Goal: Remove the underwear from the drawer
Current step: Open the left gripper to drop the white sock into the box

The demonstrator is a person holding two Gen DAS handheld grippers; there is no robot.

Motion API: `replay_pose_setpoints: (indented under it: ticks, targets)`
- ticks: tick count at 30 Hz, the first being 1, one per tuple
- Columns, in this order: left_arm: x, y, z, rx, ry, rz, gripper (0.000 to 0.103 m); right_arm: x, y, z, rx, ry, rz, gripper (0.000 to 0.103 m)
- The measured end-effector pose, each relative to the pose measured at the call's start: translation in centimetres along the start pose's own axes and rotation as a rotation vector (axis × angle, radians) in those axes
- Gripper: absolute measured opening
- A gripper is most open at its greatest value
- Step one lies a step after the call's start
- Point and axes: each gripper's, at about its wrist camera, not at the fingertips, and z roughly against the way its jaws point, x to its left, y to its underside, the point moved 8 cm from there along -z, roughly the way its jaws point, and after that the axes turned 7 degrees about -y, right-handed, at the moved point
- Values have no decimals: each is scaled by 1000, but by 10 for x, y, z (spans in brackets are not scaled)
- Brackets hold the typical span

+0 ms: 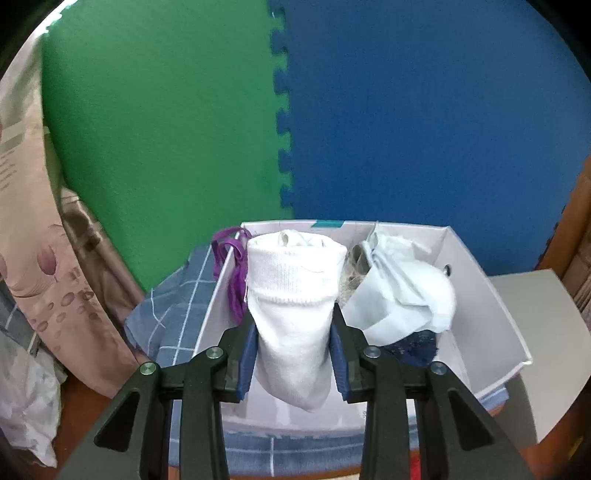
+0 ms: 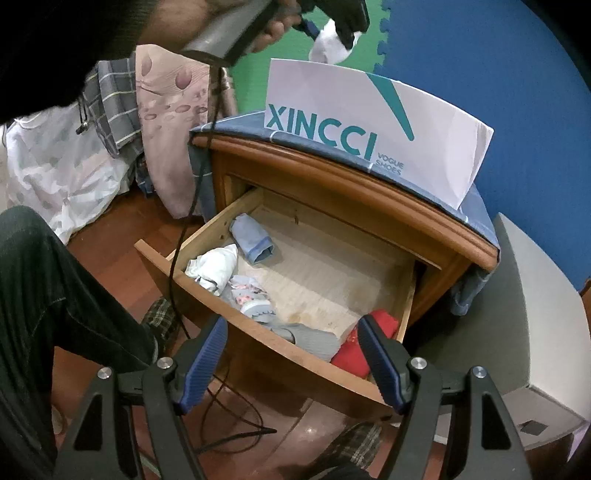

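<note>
My left gripper (image 1: 293, 328) is shut on a rolled white garment (image 1: 293, 291) and holds it above a white shoe box (image 1: 491, 317) on top of the nightstand. The box holds a pale blue folded garment (image 1: 399, 295), a dark blue piece and a purple strap (image 1: 236, 266). In the right wrist view the same left gripper (image 2: 332, 26) hangs over the box (image 2: 369, 125) with the white roll (image 2: 328, 44). My right gripper (image 2: 291, 365) stands open in front of the pulled-out wooden drawer (image 2: 258, 343), touching nothing. Inside lie a blue roll (image 2: 253, 240), a white piece (image 2: 214, 266), a patterned piece (image 2: 247, 295), a grey one (image 2: 314, 339) and a red one (image 2: 362, 343).
The nightstand (image 2: 351, 195) is draped with a blue checked cloth (image 1: 177, 306). A grey block (image 2: 532, 314) stands at its right. Pink and white fabric (image 2: 162, 122) is piled at the left. A person's dark-trousered leg (image 2: 55, 295) and a black cable (image 2: 192, 221) are close by. Green and blue foam mats (image 1: 280, 110) lie behind.
</note>
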Motion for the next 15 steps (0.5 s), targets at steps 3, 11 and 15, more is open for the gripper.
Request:
replay_pose_setpoints:
  ticks: [3, 11, 15]
  targets:
    - [-2, 4, -16, 27, -15, -8, 32, -4, 0, 1, -6, -8, -21, 75]
    - [4, 13, -31, 26, -8, 7, 70, -12, 2, -2, 7, -17, -67, 75]
    - [14, 9, 16, -157, -8, -2, 98, -21, 4, -1, 5, -23, -111, 75]
